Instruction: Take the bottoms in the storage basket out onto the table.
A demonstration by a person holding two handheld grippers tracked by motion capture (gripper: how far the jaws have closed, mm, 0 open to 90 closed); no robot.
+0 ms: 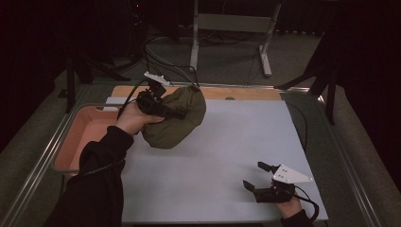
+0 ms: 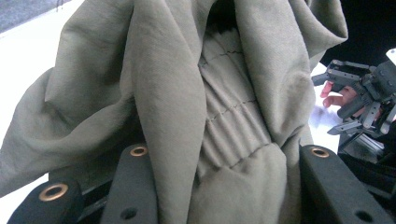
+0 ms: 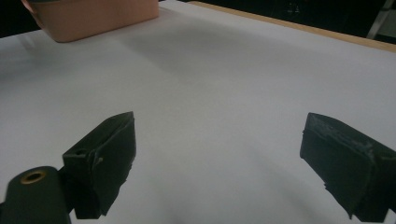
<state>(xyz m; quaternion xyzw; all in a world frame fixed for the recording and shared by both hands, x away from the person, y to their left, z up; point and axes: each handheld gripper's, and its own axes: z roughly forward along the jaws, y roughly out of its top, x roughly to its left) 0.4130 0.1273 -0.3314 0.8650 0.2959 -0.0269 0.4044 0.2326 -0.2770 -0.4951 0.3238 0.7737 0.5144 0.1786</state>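
One left gripper (image 1: 176, 114) jaw buried in olive garment (image 1: 182, 124) folds.

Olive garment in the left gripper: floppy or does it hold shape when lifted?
Likely floppy: the olive garment hangs in loose folds around the left gripper, which is shut on a bunched, gathered section. Probably light, since one pinch carries the whole bundle. It would likely slump and spread when set on the white table.

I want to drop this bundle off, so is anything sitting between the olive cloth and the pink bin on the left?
Nothing visible. The left gripper is clamped on the olive cloth, and the white tabletop between it and the pink bin looks bare.
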